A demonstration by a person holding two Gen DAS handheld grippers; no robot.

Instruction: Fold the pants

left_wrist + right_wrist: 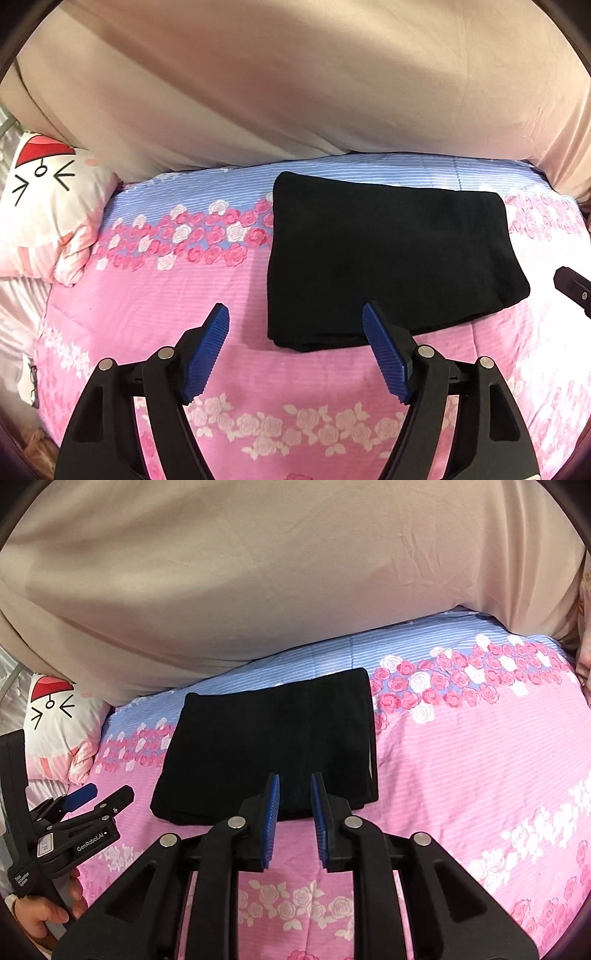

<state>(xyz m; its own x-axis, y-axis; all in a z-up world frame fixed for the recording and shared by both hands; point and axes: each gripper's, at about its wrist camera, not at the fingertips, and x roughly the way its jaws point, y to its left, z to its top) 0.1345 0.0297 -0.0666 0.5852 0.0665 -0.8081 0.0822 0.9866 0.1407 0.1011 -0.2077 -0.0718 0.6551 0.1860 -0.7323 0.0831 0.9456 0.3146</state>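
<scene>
1. Left gripper (295, 325), black plastic with ribbed blue pads (207, 354), is spread wide and holds nothing.
2. Black pants (384, 258), folded into a soft rectangle, lie just ahead on the pink rose-print bedspread (184, 295).
3. Right gripper (294, 794) is slightly parted, empty, just short of the pants.

The black pants (388, 258) lie folded into a compact, roughly rectangular bundle, flat on the bedspread. Several layers are stacked, their edges showing along the near side. The far edge lies on the blue striped band, the near edge on the pink. The fabric looks smooth, with no loose leg trailing out
</scene>
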